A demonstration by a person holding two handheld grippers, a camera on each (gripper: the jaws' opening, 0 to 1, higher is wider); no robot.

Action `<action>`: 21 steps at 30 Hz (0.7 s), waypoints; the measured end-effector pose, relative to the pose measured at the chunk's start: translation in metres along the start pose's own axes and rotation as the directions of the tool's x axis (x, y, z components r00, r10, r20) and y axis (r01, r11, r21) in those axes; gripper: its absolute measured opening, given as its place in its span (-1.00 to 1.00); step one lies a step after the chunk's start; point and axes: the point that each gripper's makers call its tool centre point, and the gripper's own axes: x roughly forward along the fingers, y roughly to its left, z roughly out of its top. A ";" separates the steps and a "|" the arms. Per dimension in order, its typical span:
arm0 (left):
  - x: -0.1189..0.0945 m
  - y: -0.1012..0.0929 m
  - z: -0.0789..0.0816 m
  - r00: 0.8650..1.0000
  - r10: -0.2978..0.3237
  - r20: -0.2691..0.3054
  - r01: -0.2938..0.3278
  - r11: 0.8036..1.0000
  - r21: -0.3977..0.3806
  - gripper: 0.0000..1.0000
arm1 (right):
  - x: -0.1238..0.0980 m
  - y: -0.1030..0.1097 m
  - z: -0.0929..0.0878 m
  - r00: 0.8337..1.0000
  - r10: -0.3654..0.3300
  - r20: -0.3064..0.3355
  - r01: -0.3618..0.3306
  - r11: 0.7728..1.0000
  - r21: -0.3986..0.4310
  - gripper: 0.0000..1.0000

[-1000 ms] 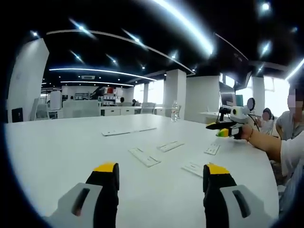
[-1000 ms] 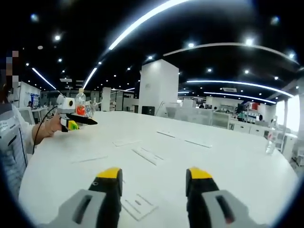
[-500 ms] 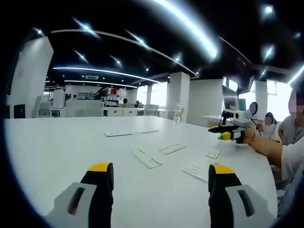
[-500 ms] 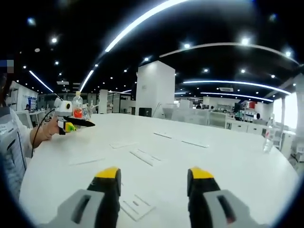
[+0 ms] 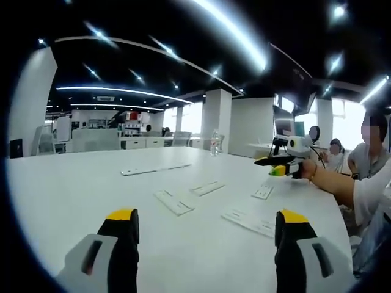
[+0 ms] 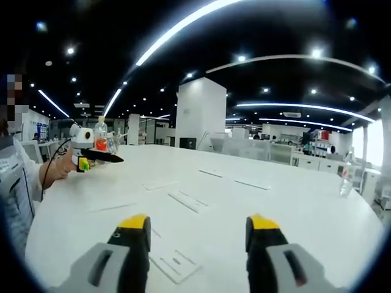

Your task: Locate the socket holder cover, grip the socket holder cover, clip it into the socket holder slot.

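Tongs on both sides stand wide apart with nothing between them, hovering over a big white tabletop. In the left gripper view the left tongs point across several flat white pieces: a socket holder cover lies just ahead at the middle, a second strip sits beyond it, a longer plate lies near the right jaw, a small plate is farther right, and a long thin strip lies far off. The right tongs show at the right of that view, held in a hand. In the right gripper view the right tongs hover above a flat plate with a slot, lying near between the jaws. A clear bottle stands at the far right.
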 end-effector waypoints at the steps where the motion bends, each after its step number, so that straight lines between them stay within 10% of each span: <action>1: 0.001 -0.003 -0.001 1.000 -0.011 -0.004 0.011 1.000 0.004 0.86 | 0.000 0.001 -0.001 1.000 0.004 -0.003 -0.004 1.000 -0.001 0.29; 21: 0.003 -0.002 -0.010 0.999 -0.022 -0.041 0.021 1.000 -0.010 0.75 | -0.005 0.014 0.004 0.996 0.085 0.002 -0.085 0.995 -0.051 0.20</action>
